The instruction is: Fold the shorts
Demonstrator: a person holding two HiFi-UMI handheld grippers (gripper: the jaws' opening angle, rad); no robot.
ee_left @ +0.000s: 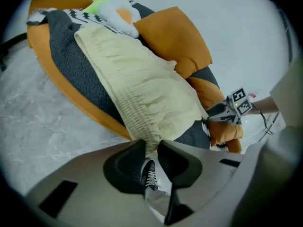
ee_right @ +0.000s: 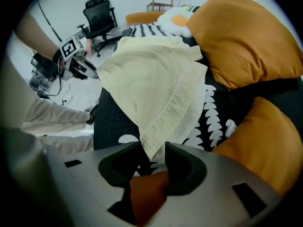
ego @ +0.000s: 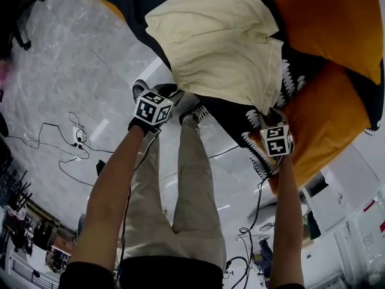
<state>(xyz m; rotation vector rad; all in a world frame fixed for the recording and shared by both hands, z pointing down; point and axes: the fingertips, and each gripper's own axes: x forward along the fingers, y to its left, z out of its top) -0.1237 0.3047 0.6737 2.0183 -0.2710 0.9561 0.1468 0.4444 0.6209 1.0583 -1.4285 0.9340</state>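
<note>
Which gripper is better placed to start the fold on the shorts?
Left, probably. The left gripper pinches the shorts at the waistband corner; the right gripper has the hem corner between its jaws, but they look apart.

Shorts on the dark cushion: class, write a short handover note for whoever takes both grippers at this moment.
Left gripper: shut on the waistband corner of the shorts.
Right gripper: jaws apart, the other near corner between them, not pinched.
Shorts: spread on the dark cushion, beside the orange pillows.
Done: shorts laid out; no fold plainly visible.
Left to do: close on the right corner, then probably fold.
</note>
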